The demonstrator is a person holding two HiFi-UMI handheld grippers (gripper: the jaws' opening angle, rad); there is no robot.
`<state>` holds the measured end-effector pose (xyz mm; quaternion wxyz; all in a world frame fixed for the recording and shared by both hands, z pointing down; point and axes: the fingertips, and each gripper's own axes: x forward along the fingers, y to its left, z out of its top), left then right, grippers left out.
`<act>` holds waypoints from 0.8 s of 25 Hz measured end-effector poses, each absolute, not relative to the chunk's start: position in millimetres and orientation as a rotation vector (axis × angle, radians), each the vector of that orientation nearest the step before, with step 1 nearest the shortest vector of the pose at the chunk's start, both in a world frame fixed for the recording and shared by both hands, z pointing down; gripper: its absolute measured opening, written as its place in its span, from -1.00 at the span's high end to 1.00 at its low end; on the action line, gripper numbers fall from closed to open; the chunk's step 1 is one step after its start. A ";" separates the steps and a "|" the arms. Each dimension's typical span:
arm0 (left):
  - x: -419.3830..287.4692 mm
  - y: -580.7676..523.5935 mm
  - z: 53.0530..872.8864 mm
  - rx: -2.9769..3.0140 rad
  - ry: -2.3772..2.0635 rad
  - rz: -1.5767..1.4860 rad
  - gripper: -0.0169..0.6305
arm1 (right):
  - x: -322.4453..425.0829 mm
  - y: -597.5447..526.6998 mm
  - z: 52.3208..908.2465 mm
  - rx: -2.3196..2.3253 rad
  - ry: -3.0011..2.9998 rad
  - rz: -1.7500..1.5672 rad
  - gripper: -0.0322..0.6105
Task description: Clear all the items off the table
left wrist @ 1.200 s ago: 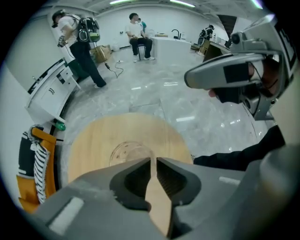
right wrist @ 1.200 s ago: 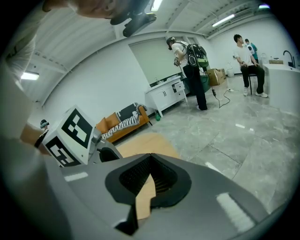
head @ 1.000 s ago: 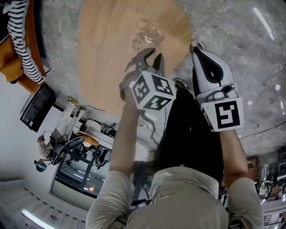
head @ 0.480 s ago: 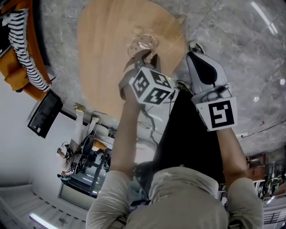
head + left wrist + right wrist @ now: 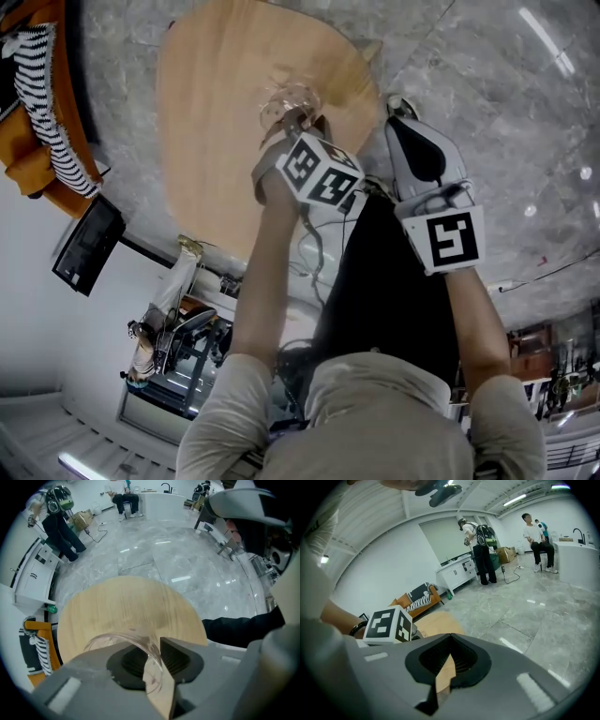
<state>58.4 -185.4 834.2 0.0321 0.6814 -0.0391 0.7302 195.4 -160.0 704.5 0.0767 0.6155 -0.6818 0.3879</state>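
wooden table (image 5: 126, 604), left gripper (image 5: 157, 660) pinching glass (image 5: 115, 638)

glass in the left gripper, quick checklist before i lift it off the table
1. Left gripper fingers closed on the glass wall: ok.
2. Grip depth: not ok, only the rim is pinched, so a slip seems possible.
3. Glass empty: cannot tell, it looks clear but the inside is not well shown.
4. Glass bottom free of the table: cannot tell.
5. Space around the glass: ok, nothing else shows near it on the wood.
6. Right gripper out of the way: ok, shut, holding nothing, off to the side.
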 end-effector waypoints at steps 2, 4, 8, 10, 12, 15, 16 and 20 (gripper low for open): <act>58.3 -186.2 837.8 2.081 -0.119 2.268 0.62 | 198.8 -158.7 705.5 1.848 -2.035 1.163 0.88; 60.5 -186.1 839.7 2.077 -0.112 2.275 0.62 | 202.9 -156.7 706.0 1.857 -2.021 1.167 0.88; 61.1 -187.2 843.4 2.078 -0.092 2.321 0.62 | 207.7 -154.8 704.9 1.870 -2.008 1.173 0.88; 59.1 -186.4 847.9 2.075 -0.083 2.362 0.62 | 206.8 -155.1 703.6 1.865 -2.018 1.158 0.88; 54.0 -188.1 849.0 2.063 -0.065 2.429 0.62 | 201.8 -155.3 701.9 1.857 -2.031 1.144 0.88; 47.0 -191.3 846.7 2.060 -0.061 2.473 0.62 | 193.1 -156.1 700.3 1.849 -2.044 1.144 0.88; 47.3 -191.0 846.9 2.066 -0.067 2.474 0.63 | 192.6 -155.4 701.0 1.844 -2.042 1.149 0.88; 55.1 -187.1 849.4 2.117 -0.089 2.453 0.64 | 197.7 -149.0 705.2 1.831 -2.032 1.153 0.88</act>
